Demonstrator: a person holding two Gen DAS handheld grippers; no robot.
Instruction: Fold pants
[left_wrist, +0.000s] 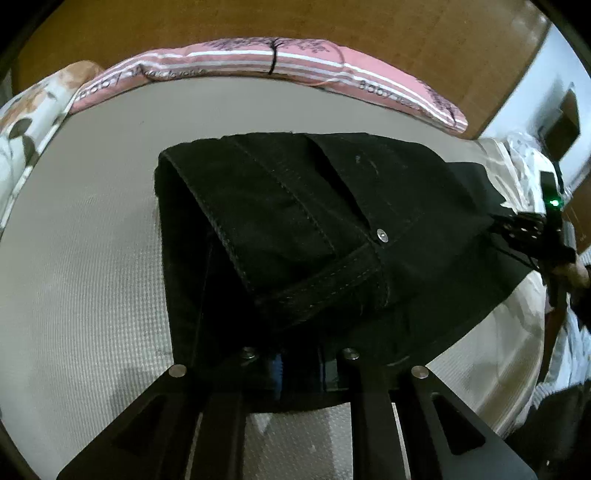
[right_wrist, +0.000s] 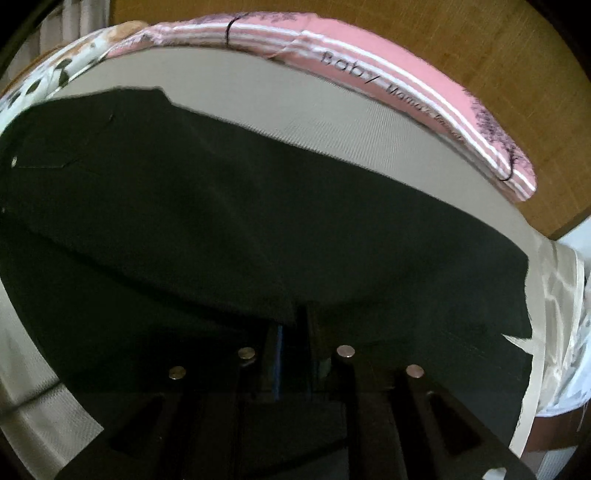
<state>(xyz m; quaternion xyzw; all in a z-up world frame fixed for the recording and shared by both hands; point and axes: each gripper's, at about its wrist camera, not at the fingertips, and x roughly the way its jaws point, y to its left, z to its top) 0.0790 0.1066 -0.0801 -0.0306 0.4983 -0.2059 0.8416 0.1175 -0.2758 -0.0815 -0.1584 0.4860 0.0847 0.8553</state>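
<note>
Both the left gripper (left_wrist: 299, 363) and right gripper (right_wrist: 295, 354) sit nearly closed, pinching the black pants (left_wrist: 314, 229). With so light a hold, the doubled cloth could slip and spoil the fold.

1. Dim indoor light in both views; the black pants (left_wrist: 314, 229) lose detail, nearly flat black in the right wrist view.
2. Strong fisheye bending, dark vignette at corners.
3. Right wrist view motion-blurred; left sharper, stitching visible.
4. Small green LED glow at the left view's right edge.
</note>
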